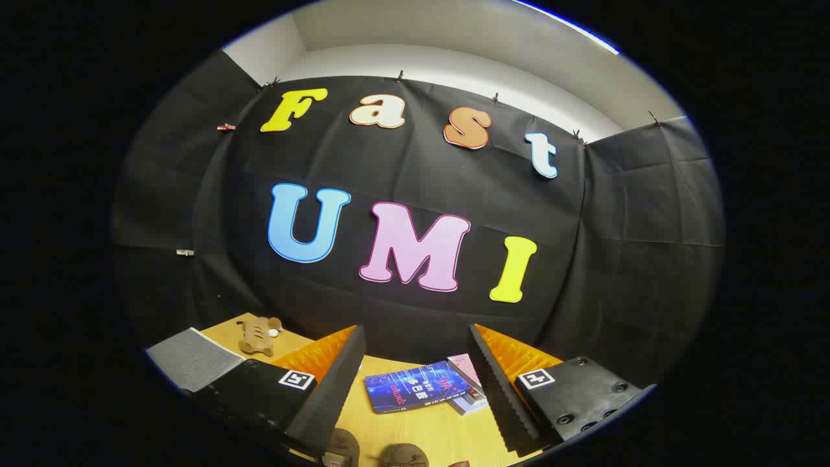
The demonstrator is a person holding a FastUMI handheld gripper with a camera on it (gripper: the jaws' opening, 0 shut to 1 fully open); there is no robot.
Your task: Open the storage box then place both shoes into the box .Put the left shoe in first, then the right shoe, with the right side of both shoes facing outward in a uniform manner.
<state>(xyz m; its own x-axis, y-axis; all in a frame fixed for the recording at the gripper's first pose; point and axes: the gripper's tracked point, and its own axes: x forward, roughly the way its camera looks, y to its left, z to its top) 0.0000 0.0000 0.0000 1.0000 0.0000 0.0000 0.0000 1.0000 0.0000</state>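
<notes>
In the gripper view the tongs [415, 389] stand wide open with nothing between the 2 fingers [331, 383], and they touch nothing. They are raised above the wooden tabletop [428, 434] and aimed toward the black cloth wall. Beyond the gap, near the tabletop's far edge, lies a blue book [412, 387] with a second, pinkish book [468, 383] partly under it. At the near edge, below the fingers, the rounded tops of 2 brownish shoes [373, 451] just show. Toward the far left corner lie a small plush toy [258, 335] and a grey fabric storage box [191, 357].
</notes>
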